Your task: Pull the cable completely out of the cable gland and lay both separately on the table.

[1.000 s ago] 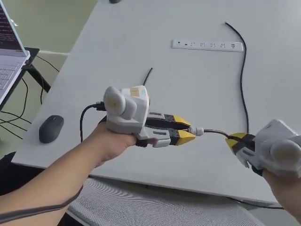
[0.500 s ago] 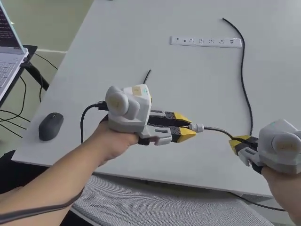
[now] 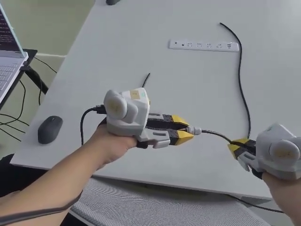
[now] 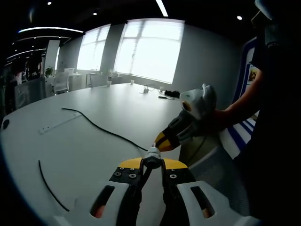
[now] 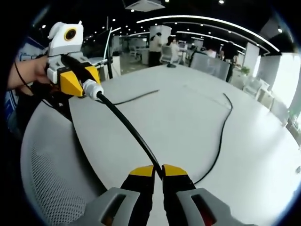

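Note:
A small white cable gland (image 3: 195, 130) (image 4: 152, 157) (image 5: 92, 90) is held above the near table edge with my left gripper (image 3: 186, 130) (image 4: 151, 162) shut on it. A black cable (image 3: 216, 135) (image 5: 128, 128) runs out of the gland to the right, where my right gripper (image 3: 233, 145) (image 5: 158, 169) is shut on it. The stretch of cable between the two grippers hangs in the air, slightly bowed. The left gripper (image 5: 77, 78) also appears at the upper left of the right gripper view, and the right gripper (image 4: 162, 140) appears just beyond the gland in the left gripper view.
On the white table (image 3: 141, 52) lie a white power strip (image 3: 203, 45) with its long black cord (image 3: 241, 80), and a short black cable piece (image 3: 146, 78). A mouse (image 3: 50, 129) sits at the near left corner. A laptop (image 3: 7, 61) stands beside the table on the left. A mesh chair (image 3: 155, 205) is below.
The right gripper has moved right and slightly down, away from the left one, so more cable shows between them. The left gripper holds nearly still.

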Tool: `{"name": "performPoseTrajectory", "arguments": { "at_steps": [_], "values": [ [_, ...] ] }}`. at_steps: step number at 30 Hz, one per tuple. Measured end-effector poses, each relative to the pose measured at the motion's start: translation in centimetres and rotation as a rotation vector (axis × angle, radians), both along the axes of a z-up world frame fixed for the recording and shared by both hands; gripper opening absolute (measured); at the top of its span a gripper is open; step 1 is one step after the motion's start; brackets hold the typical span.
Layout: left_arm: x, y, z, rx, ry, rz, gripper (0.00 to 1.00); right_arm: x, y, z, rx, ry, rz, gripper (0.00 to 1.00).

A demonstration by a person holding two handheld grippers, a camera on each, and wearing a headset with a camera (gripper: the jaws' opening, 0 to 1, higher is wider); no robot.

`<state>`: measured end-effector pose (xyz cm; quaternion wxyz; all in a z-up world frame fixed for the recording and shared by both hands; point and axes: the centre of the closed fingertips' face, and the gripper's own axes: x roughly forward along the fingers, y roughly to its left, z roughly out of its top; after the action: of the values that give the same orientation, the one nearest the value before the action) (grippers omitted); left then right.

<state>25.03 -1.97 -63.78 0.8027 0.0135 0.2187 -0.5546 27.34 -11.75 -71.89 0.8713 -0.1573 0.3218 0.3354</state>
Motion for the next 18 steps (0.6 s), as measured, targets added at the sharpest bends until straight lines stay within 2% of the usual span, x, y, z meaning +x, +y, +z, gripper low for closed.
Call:
{"name": "performPoseTrajectory", "arguments": {
  "at_steps": [5,12,16,18],
  "values": [
    [-0.1,0.0,0.1,0.0,0.014,0.014,0.15,0.1,-0.3,0.7,-0.024,-0.048,0.02,0.01],
    [-0.2,0.1,0.1,0.001,0.011,0.005,0.15,0.0,-0.4,2.0,-0.067,-0.115,0.057,0.05],
    [-0.4,0.2,-0.1,0.01,0.009,0.002,0.15,-0.3,0.4,3.1,-0.097,-0.161,0.102,0.11],
    [-0.6,0.2,-0.1,0.013,0.006,-0.001,0.15,-0.6,1.2,4.2,-0.11,-0.198,0.143,0.12]
  ]
}}
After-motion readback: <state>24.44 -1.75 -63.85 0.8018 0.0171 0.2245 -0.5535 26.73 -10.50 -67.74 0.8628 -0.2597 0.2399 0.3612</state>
